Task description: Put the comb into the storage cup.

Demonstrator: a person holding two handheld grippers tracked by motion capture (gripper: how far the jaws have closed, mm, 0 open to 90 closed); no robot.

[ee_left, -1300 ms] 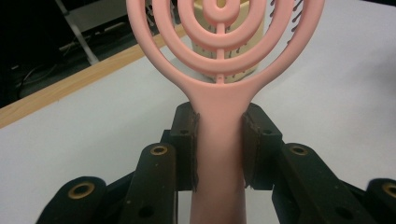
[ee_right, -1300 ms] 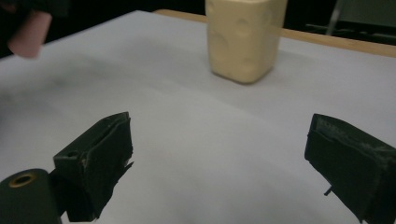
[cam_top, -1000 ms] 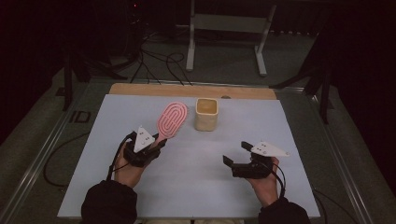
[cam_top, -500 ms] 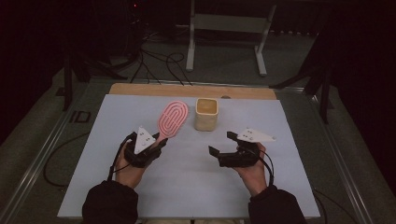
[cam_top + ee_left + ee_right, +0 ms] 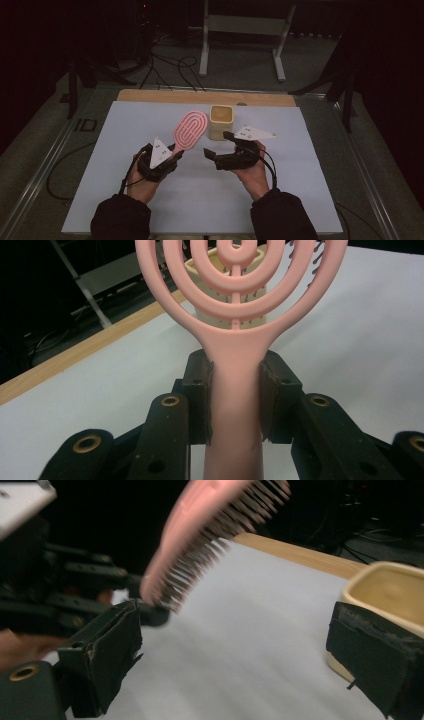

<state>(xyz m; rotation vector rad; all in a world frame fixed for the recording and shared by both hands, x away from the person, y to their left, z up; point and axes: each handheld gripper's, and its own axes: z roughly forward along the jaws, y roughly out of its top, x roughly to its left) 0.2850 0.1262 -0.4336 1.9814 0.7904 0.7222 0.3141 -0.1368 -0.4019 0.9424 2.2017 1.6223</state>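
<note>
The pink brush (image 5: 235, 390) was clamped by its handle in the left gripper (image 5: 167, 159), just beside the cup (image 5: 221, 121). The right gripper (image 5: 216, 154), jaws wide and empty, was held near that cup.

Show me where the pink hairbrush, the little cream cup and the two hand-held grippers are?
pink hairbrush (image 5: 191, 128): high view, on its ringed head.
cream cup (image 5: 221, 121): high view, on its front wall.
left gripper (image 5: 235, 402): left gripper view, between its jaws.
right gripper (image 5: 210, 156): high view, between its fingertips.
</note>
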